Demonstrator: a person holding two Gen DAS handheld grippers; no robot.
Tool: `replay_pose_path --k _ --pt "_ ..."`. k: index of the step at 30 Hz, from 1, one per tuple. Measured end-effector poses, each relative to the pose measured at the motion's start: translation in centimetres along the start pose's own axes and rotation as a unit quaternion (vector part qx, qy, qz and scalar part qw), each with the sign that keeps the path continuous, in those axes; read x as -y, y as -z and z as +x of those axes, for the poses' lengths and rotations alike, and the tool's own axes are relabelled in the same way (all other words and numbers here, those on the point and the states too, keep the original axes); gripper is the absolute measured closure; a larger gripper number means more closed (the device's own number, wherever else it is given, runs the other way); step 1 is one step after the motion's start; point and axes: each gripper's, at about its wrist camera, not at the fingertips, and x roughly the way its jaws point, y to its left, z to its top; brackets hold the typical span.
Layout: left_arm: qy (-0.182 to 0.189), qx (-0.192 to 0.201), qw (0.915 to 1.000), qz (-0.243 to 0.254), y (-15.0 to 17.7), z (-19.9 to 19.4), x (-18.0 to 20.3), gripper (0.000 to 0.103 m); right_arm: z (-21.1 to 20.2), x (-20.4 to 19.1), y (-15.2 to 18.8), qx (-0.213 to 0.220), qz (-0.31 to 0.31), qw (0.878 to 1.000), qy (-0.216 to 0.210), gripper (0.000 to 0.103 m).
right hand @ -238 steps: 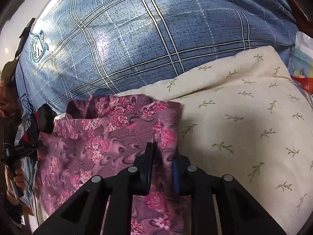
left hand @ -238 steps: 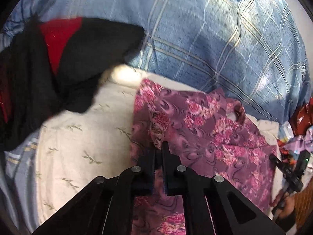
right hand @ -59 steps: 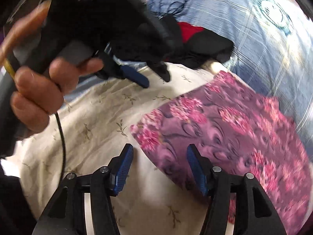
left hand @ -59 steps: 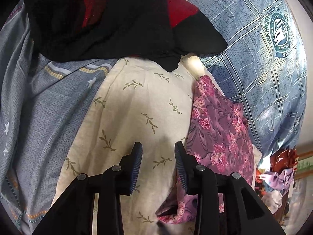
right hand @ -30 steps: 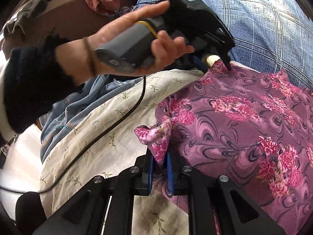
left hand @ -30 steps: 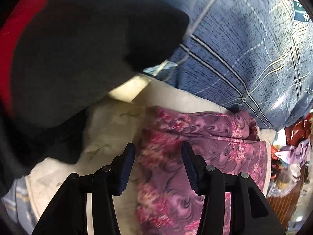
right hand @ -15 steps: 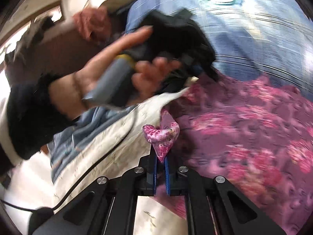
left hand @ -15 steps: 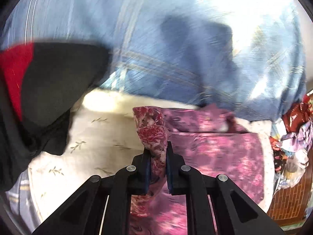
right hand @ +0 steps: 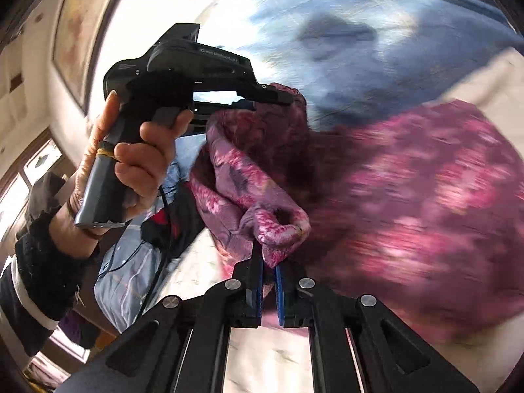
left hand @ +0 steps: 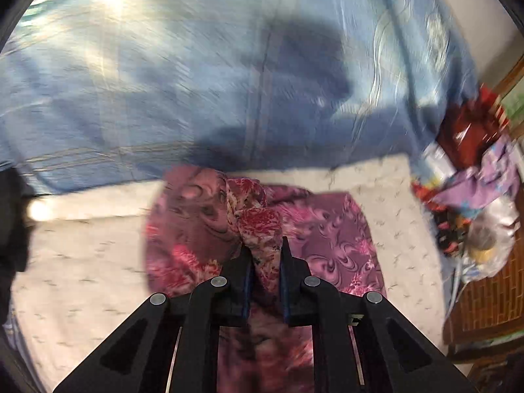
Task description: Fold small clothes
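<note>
A purple floral garment [left hand: 327, 239] lies on a cream leaf-print pillow [left hand: 82, 262]. My left gripper [left hand: 264, 245] pinches a bunched fold of its edge; the jaws are opening slightly with the cloth still pressed between the pads. In the right wrist view my right gripper [right hand: 268, 255] is shut on a rolled corner of the same garment [right hand: 409, 180], lifted off the pillow. A person's hand [right hand: 131, 163] holds the left gripper [right hand: 285, 98] there, and its tips bite the garment's upper edge. Both views are blurred.
A blue plaid blanket [left hand: 196, 82] covers the bed behind the pillow. A black garment [left hand: 13, 222] shows at the left edge. Plastic bags and colourful clutter [left hand: 475, 213] pile up at the right, beside a wooden frame [left hand: 484, 301].
The left jaws have closed on the garment's edge. Both grippers have lifted their folds and swept sideways across the pillow. The black garment has slid almost out of the left view.
</note>
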Motion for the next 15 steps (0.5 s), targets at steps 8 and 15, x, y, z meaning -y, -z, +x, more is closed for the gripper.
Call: replay_pose_path --k 8,15 --pt "-0.099 -0.099 0.9899 0.021 -1.4 10.0 4.1 0.084 -1.2 7.0 1.1 -0.03 0.1 0.995 -0.008 0.089" --pt "-0.089 -0.122 0.9886 0.003 -4.6 5.8 4.9 0.056 -1.4 5.4 0.4 -0.032 0.104 0.994 -0.03 0.048"
